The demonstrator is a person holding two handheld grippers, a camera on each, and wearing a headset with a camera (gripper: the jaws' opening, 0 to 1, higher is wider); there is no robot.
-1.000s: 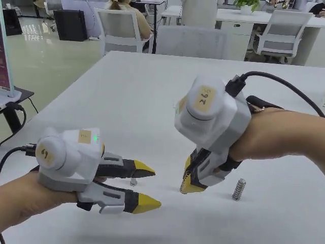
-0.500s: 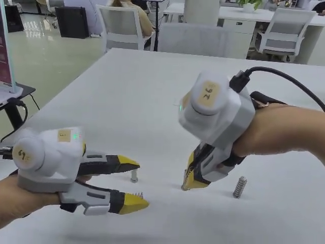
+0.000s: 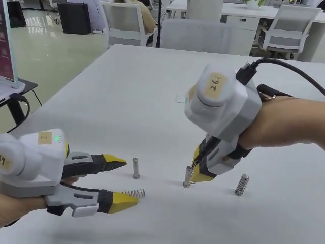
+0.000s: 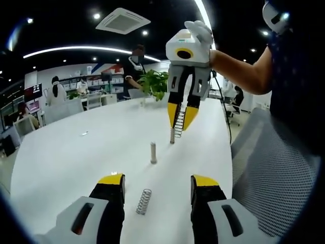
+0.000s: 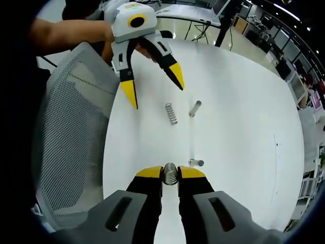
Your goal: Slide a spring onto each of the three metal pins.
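Observation:
My right gripper [image 3: 202,174] is shut on a small spring [image 5: 170,173], its tips right beside an upright metal pin [image 3: 187,177]. In the left gripper view that right gripper [image 4: 182,115] holds the spring [image 4: 179,122] just above the pin [image 4: 172,135]. My left gripper [image 3: 122,181] stands open near the table's front edge. A loose spring [image 3: 134,193] lies on the table by its lower tip, seen between my jaws as the spring [image 4: 144,201]. A second pin [image 3: 135,168] stands bare just beyond. Another spring [image 3: 242,184] stands upright to the right.
The white table [image 3: 127,101] stretches back to grey office chairs [image 3: 122,23] and desks. A mesh chair back [image 5: 76,137] sits by the table's near edge. A black cable [image 3: 289,71] trails from the right gripper.
My left gripper has pulled back to the left, uncovering the loose spring on the table. The right gripper stays at the pin with its spring.

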